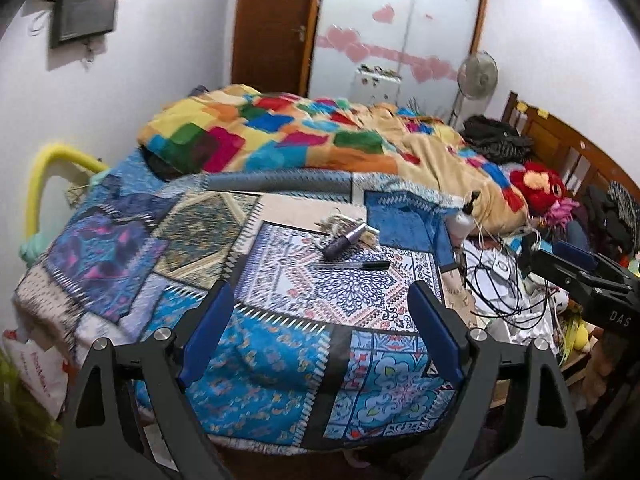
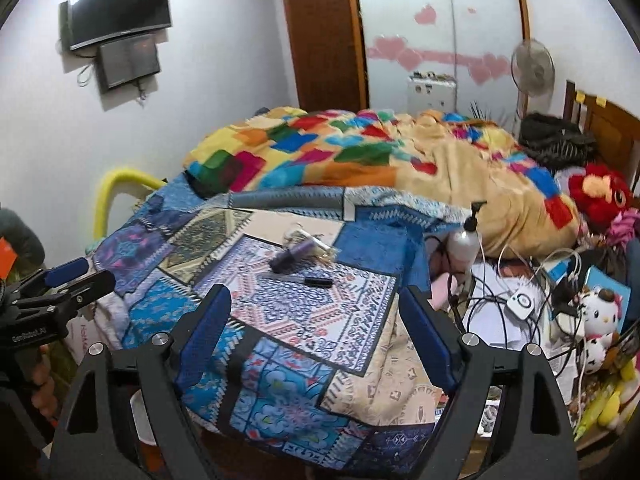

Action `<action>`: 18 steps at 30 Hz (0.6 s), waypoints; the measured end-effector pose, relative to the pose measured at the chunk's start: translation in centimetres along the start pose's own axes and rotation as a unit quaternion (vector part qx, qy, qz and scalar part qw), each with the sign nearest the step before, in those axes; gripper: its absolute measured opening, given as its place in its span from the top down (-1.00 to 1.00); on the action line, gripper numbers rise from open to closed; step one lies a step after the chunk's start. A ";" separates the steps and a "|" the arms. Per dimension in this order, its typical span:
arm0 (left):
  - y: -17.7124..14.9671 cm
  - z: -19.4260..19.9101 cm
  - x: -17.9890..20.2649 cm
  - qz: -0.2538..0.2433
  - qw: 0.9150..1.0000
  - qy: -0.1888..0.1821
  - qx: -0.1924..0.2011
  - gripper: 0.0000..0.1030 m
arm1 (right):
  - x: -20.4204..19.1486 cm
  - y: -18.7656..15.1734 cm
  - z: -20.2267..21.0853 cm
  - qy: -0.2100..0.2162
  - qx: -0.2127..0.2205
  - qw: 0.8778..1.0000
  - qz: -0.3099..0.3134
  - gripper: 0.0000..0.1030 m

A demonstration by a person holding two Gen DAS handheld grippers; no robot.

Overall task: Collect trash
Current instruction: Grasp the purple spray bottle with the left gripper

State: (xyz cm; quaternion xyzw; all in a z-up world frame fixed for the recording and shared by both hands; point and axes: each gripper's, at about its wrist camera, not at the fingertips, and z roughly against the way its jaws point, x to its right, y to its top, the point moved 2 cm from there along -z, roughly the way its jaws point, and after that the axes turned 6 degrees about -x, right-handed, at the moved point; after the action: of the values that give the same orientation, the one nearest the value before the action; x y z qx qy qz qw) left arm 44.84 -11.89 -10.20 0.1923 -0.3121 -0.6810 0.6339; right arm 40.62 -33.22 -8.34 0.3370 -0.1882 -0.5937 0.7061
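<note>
On the patterned blue bedspread (image 1: 256,344) lie a purple tube (image 1: 344,240), a crumpled pale wrapper (image 1: 344,220) behind it and a black pen (image 1: 354,266). They also show in the right wrist view: the tube (image 2: 292,256), the wrapper (image 2: 310,240) and the pen (image 2: 300,279). My left gripper (image 1: 322,304) is open and empty, short of the pen. My right gripper (image 2: 314,310) is open and empty, also short of the pen. The right gripper shows at the right of the left wrist view (image 1: 576,268); the left gripper shows at the left of the right wrist view (image 2: 68,276).
A colourful patchwork blanket (image 1: 304,136) is heaped at the far side. A pump bottle (image 2: 466,240), tangled cables (image 2: 516,300) and soft toys (image 2: 600,316) crowd the right. A yellow tube (image 1: 44,176) and a white bag (image 1: 36,372) are at the left.
</note>
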 end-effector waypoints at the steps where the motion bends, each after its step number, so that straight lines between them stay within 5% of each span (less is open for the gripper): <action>1: 0.4 -1.3 0.2 -0.006 1.000 -0.002 -0.007 -0.72 | 0.6 0.1 -0.9 0.000 -0.007 1.000 -0.005 -0.63; 10: 3.8 -13.8 2.1 -0.047 0.996 -0.038 -0.062 -0.71 | 4.6 0.4 -7.9 -0.005 -0.054 0.998 -0.025 -0.63; 18: 5.4 -24.3 2.0 -0.071 0.990 -0.028 -0.116 -0.36 | 6.2 0.6 -14.1 -0.007 -0.089 0.996 -0.015 -0.63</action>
State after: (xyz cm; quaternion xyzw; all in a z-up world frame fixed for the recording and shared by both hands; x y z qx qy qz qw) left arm 64.62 -18.31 -24.04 0.1198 -0.2340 -0.7613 0.5928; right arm 51.84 -35.64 -18.65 0.2712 -0.1341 -0.6208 0.7233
